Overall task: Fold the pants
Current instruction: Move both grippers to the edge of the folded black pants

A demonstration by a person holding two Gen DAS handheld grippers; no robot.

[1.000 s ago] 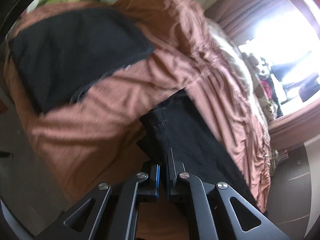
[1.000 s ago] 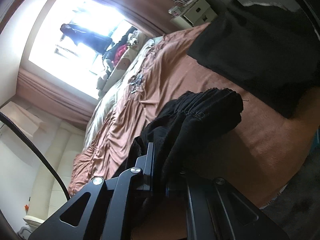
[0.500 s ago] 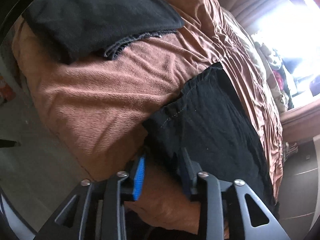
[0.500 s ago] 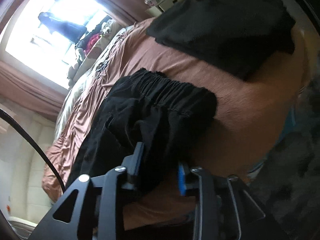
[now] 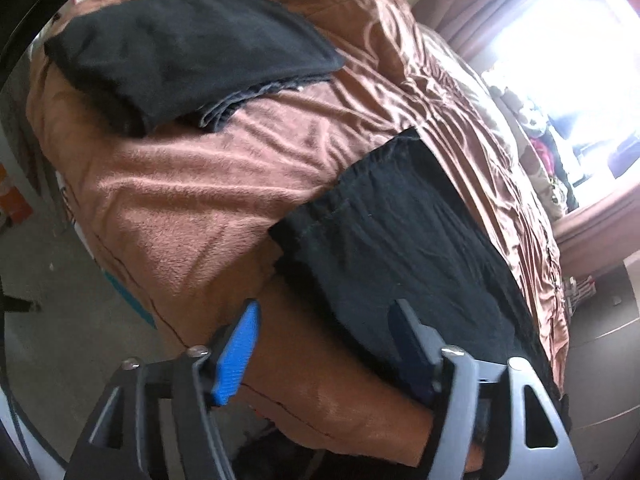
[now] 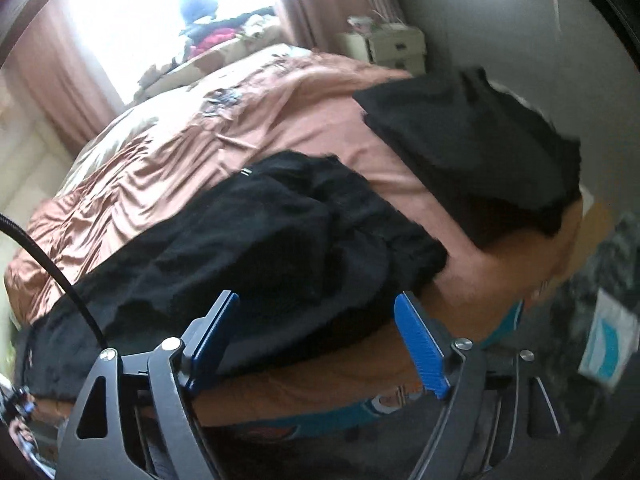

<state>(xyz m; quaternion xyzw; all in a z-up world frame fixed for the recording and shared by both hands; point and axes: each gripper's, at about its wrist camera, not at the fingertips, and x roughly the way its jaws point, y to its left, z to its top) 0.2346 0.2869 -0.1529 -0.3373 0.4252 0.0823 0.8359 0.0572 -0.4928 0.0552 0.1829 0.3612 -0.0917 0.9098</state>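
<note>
the black pants (image 5: pixel 400 248) are lying on the brown bedspread (image 5: pixel 192 200) near the edge of the bed, stretching away along that edge toward the bright window (image 6: pixel 160 12). in the left wrist view the near end is showing a stitched edge lying fairly flat; in the right wrist view the elastic waistband end (image 6: pixel 384 232) is sitting in soft bunches rather than squared off.

the left tool (image 5: pixel 324 344) is standing wide, its jaws having just been opening, with only the near corner of the pants lying between them and neither pad pressing on it. the right tool (image 6: pixel 316 332) is likewise standing wide after just opening, hanging above the cloth with nothing gripped.

judging from this, the laying-out step is looking finished and both ends are released. whether the pants are already doubled leg over leg is hard to tell. what is left, i judge, is smoothing the bunched waistband and bringing one end over the other into a compact stack, like the folded dark garment (image 5: pixel 188 56) sitting well apart further up the bed.
</note>
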